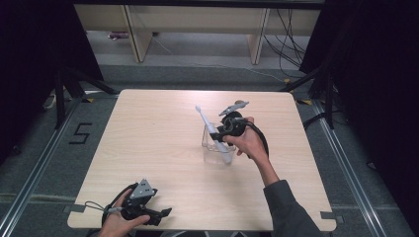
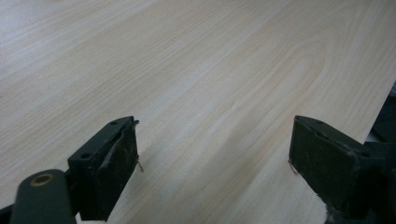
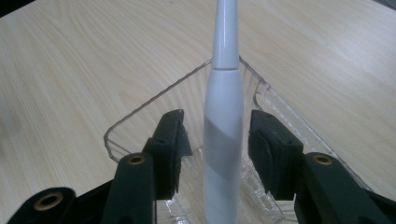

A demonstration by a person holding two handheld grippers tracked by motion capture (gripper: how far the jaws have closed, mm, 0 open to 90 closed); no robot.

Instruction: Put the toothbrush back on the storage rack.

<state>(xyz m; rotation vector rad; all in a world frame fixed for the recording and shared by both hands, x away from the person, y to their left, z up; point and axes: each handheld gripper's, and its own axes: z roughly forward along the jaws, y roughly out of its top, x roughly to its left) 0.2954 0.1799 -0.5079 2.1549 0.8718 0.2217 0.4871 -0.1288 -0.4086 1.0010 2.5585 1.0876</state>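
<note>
High view: your right gripper (image 1: 221, 129) is at a white toothbrush (image 1: 213, 133) leaning in a clear container (image 1: 213, 146) mid-surface (image 1: 163, 148); your left gripper (image 1: 160, 215) rests at the near edge. Left gripper view: fingers (image 2: 109, 172) wide, nothing between. Right gripper view: fingers (image 3: 170, 149) flank the toothbrush (image 3: 223, 140), gaps on both sides.

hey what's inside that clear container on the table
A white electric toothbrush stands slanted in the clear container, its head above the rim. The right tool straddles its handle, pads apart. The toothbrush's base is hidden.
</note>
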